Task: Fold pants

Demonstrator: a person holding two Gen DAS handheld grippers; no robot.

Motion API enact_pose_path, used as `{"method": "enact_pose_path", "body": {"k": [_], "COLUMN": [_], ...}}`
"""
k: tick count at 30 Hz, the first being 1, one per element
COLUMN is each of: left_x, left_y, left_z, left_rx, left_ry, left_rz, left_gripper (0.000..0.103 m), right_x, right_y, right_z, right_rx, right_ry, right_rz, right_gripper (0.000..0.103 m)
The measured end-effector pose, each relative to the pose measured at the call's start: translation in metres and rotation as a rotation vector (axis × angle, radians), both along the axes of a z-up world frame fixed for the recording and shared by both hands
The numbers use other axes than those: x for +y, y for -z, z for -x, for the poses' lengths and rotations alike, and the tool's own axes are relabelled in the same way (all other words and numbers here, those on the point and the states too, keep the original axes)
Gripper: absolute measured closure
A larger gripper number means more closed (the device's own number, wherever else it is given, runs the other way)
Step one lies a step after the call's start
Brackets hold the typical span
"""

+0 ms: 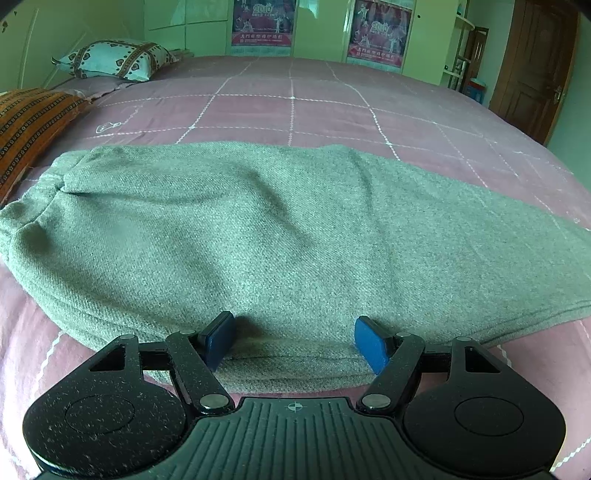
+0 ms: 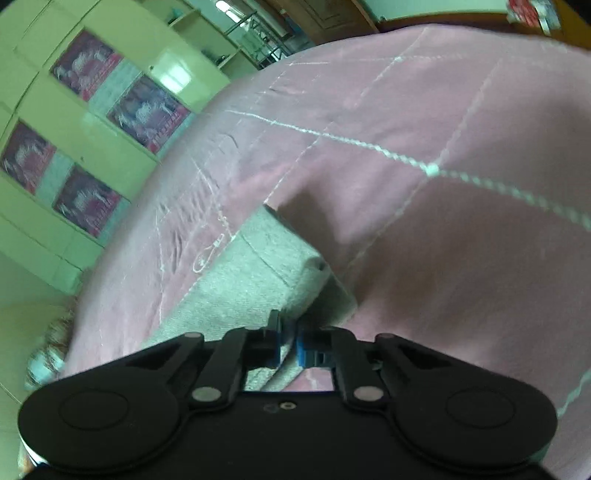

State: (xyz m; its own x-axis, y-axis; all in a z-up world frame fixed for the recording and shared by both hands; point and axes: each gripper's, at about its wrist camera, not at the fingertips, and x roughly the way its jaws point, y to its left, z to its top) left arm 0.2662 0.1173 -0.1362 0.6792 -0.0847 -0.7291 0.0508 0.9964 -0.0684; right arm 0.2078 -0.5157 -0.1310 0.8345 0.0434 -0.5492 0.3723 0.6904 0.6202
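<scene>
Left tool (image 1: 294, 341) stood wide, blue pads on either side of the near edge of the pants (image 1: 280, 236), pads resting on or just above the cloth; nothing pinched. Right tool (image 2: 287, 341) was closed tight, and grey cloth ran in between its pads, so it appeared to hold a corner of the pants (image 2: 255, 280) near the leg end; the exact bite was hidden by the fingers.

Risks, as judged from here:
- The right tool's hold looked thin, a bit of hem only. A quick pull could slip it free and drop the leg in a heap.
- With the left tool not gripping, the near edge was unanchored. Dragging the leg across could slide the whole garment over the bed cover (image 1: 332, 110) instead of folding it.
- The right view was blurred, so whether one layer or both were caught could not be told. One layer alone would open the leg and spoil the fold.

Pants: grey-green, thick knit, lying flat across the pink checked bed cover, apparently doubled leg on leg. Gathered waistband at the left, leg tapering away right. A few soft creases across the middle. Beyond, two pillows (image 1: 114, 59) at the head of the bed, then cupboards with posters (image 1: 378, 33).
</scene>
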Motion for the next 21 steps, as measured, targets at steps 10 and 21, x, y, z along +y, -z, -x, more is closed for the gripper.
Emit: {"method": "enact_pose_path", "body": {"k": [10,21], "left_x": [0.001,-0.002], "left_y": [0.001,0.0], "left_z": [0.001,0.001], "left_rx": [-0.009,-0.01], "left_ry": [0.003,-0.008], "left_rz": [-0.002,-0.004], "left_gripper": [0.031,0.03], "right_x": [-0.009,0.025], "right_y": [0.023,-0.099], "right_z": [0.01,-0.031], "right_rx": [0.027,-0.239], "right_ry": [-0.022,-0.124], "right_rz": [0.006,0.139], "right_gripper": [0.103,0.103]}}
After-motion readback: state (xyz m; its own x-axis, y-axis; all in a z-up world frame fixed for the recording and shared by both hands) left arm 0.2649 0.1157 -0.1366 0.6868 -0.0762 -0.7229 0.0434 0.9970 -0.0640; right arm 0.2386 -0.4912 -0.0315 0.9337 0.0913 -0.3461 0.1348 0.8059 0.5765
